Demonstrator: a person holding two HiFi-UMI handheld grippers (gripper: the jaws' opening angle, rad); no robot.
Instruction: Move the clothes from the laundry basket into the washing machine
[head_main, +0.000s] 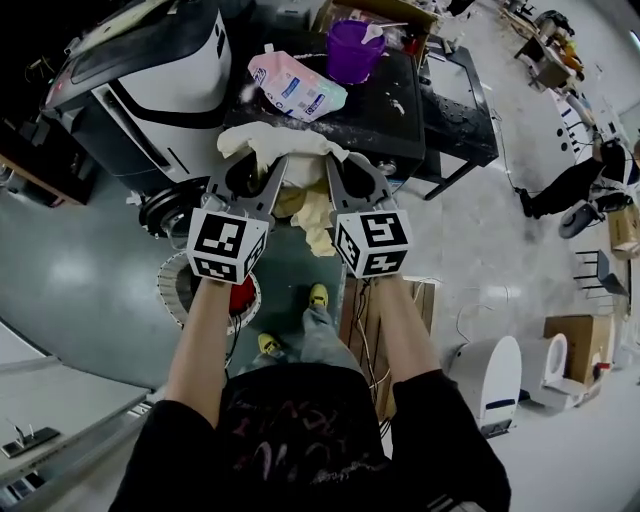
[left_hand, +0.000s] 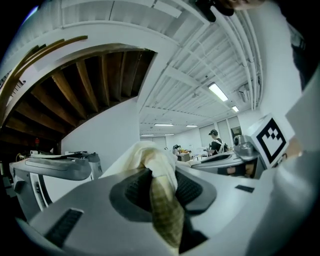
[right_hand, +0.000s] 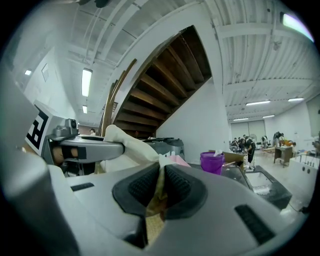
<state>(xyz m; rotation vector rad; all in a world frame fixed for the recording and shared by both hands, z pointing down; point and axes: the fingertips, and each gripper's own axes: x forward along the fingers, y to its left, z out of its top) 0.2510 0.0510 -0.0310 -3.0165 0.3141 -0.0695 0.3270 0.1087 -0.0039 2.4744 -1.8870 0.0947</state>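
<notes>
Both grippers hold one cream-coloured garment (head_main: 285, 145) up in front of me. My left gripper (head_main: 250, 165) is shut on a fold of it, and the cloth bunches between its pads (left_hand: 187, 190) and hangs down toward the camera. My right gripper (head_main: 350, 170) is shut on another fold (right_hand: 159, 192), its jaws almost together. The two grippers sit side by side and point level. The washing machine (head_main: 150, 80), white and black, stands ahead on the left. Under my left forearm is the round white laundry basket (head_main: 175, 290), with something red inside.
A black table (head_main: 400, 110) straight ahead carries a purple bucket (head_main: 352, 50) and a pink and white pouch (head_main: 295, 85). My feet in yellow shoes (head_main: 318, 296) stand on the floor below. People work at benches far off (right_hand: 247, 145).
</notes>
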